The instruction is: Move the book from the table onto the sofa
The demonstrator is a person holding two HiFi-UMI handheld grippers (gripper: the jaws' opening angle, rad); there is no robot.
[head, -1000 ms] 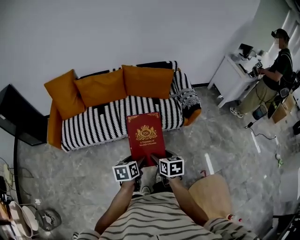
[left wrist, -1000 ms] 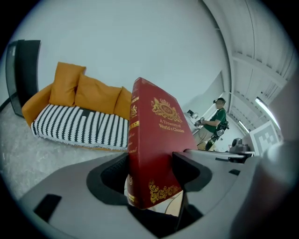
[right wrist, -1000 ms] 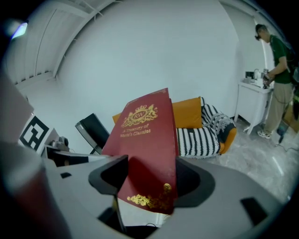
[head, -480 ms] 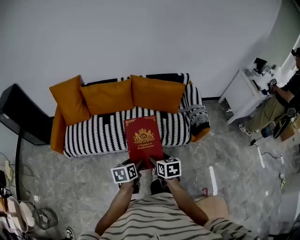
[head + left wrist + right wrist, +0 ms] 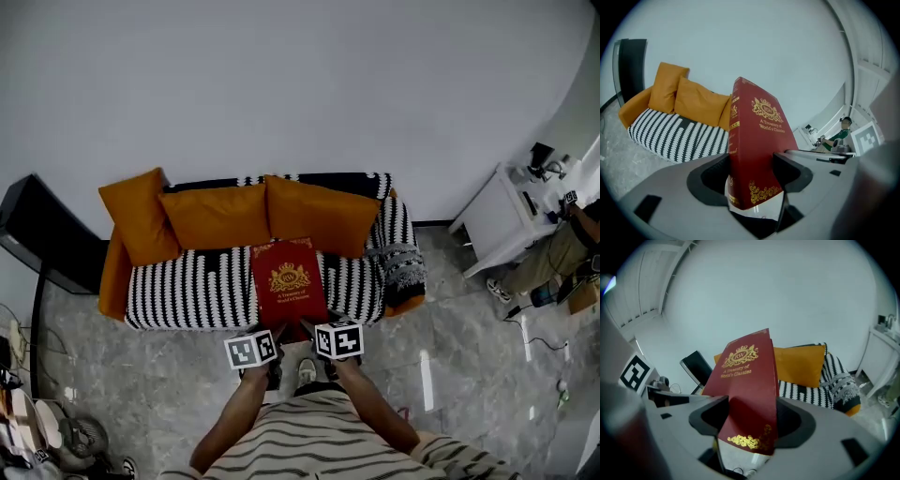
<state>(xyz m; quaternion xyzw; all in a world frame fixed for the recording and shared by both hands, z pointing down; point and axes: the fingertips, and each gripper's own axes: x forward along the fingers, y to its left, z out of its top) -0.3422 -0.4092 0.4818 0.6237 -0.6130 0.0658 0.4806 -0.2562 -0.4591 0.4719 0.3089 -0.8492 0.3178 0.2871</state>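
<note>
A black-and-white striped sofa (image 5: 187, 291) with three orange cushions (image 5: 220, 216) stands against a plain white wall. A dark flat panel (image 5: 42, 234) leans at its left end. Far right, a person (image 5: 567, 248) stands at a white surface (image 5: 502, 220). Only bare grey floor (image 5: 169, 375) lies between the wearer and the sofa.

A red book (image 5: 289, 281) with gold lettering is held in the air, its cover facing up, overlapping the sofa's seat in the head view. The left gripper (image 5: 278, 329) and right gripper (image 5: 306, 326) each clamp its near edge, side by side.

The left gripper view alone shows the gold-printed spine (image 5: 733, 126) and the pads pressed on both covers. The right gripper view shows the sofa's patterned right arm (image 5: 841, 385).
</note>
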